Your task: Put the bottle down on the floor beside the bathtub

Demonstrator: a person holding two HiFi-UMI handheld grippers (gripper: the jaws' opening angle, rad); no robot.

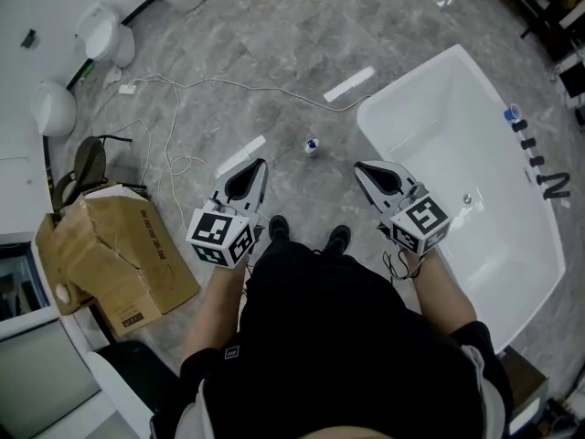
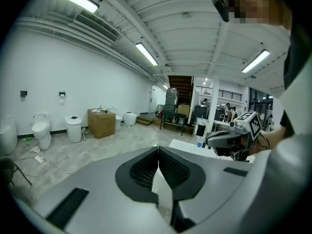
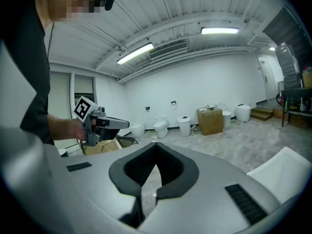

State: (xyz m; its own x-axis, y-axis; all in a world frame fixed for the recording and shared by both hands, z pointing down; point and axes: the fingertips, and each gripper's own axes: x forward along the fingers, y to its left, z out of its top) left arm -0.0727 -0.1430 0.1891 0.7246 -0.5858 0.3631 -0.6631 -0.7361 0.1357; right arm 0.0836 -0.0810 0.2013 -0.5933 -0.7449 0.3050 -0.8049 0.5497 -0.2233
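A small bottle [image 1: 312, 146] with a blue label stands on the grey floor, just left of the white bathtub [image 1: 430, 108] and ahead of the person's shoes. My left gripper [image 1: 257, 165] is held at waist height, below and left of the bottle, shut with nothing in it. My right gripper [image 1: 364, 168] hangs near the tub's near corner, also shut and empty. In the left gripper view the jaws [image 2: 157, 152] meet tip to tip, and the right gripper [image 2: 228, 138] shows beyond them. In the right gripper view the jaws [image 3: 154, 145] are likewise together.
A torn cardboard box [image 1: 119, 254] and a dark chair [image 1: 87, 167] stand at the left. White cables [image 1: 174, 108] trail across the floor. Toilets [image 1: 105, 35] line the far left wall. Two white strips [image 1: 349, 84] lie on the floor. Dark tap fittings [image 1: 530, 149] sit on the tub's far rim.
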